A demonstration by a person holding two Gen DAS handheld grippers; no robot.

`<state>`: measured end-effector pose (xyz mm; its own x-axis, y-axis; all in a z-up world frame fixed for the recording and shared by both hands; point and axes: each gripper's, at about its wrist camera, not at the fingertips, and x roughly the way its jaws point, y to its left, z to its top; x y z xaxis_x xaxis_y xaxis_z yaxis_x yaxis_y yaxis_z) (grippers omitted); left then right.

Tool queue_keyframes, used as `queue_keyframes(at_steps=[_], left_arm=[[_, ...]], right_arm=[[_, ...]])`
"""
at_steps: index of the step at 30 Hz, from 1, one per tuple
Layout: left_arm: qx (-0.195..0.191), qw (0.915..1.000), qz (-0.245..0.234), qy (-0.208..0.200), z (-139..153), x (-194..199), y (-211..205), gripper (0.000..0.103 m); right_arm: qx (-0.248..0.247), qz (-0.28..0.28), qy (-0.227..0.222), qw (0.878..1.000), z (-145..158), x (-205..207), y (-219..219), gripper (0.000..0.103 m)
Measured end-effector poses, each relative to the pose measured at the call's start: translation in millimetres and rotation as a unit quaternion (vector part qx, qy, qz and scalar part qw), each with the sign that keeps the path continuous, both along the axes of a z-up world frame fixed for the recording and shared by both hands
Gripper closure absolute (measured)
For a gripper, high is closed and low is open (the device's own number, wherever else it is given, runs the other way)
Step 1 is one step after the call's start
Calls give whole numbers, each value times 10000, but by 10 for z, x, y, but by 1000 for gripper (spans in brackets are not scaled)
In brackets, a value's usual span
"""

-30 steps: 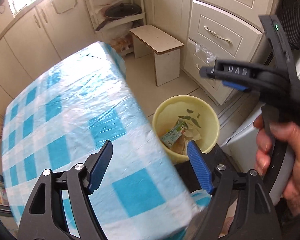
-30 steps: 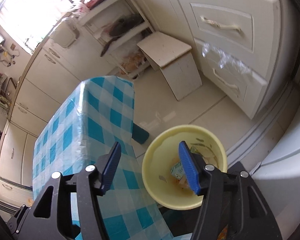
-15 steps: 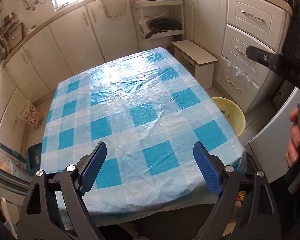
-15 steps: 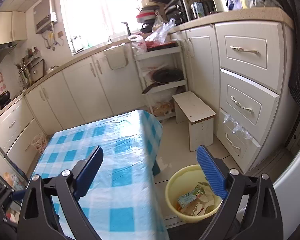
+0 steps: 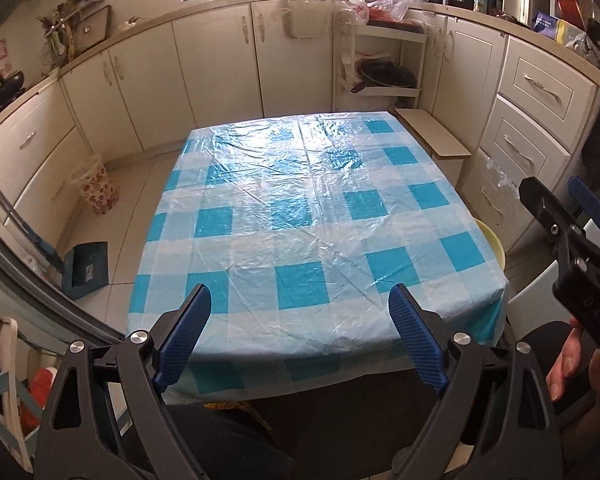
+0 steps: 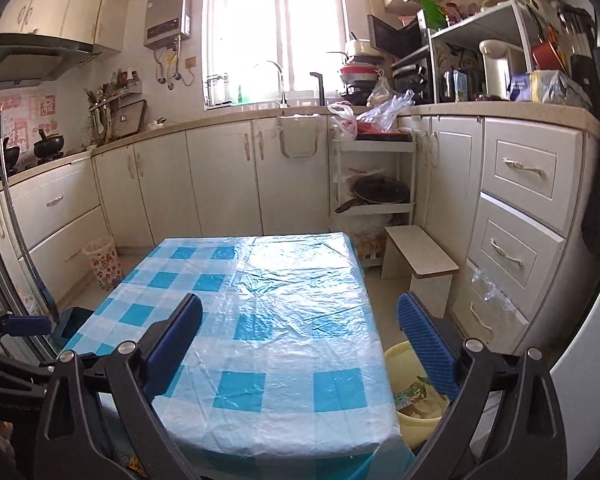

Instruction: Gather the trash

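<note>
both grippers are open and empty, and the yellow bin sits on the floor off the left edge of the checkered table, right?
Not quite: the yellow bin sits off the right edge of the checkered table, as the right wrist view shows. The left gripper and right gripper are indeed open and empty.

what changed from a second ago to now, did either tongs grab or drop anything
Both tongs pulled back from over the yellow bin and tipped up to face across the checked table. The left tongs and right tongs have just been opening wider, with nothing between them. No grab or drop shows. The trash stays in the bin; table and stool have not moved.
</note>
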<state>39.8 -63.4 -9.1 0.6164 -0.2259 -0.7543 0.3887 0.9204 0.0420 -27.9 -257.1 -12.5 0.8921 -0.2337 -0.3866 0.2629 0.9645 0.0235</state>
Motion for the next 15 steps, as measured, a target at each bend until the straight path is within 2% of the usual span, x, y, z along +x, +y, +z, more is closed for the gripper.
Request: queue_keyframes(at_steps=[3, 8, 15], left_arm=[[-41, 9999, 30, -149, 111, -190, 127, 14], [-176, 9995, -39, -248, 268, -535, 235, 12], [-382, 9984, -219, -345, 451, -1028, 295, 8]], right_arm=[[-50, 91, -126, 9999, 106, -209, 147, 7], [-149, 169, -89, 9997, 321, -557, 322, 7], [-365, -128, -45, 9992, 557, -1147, 453, 7]])
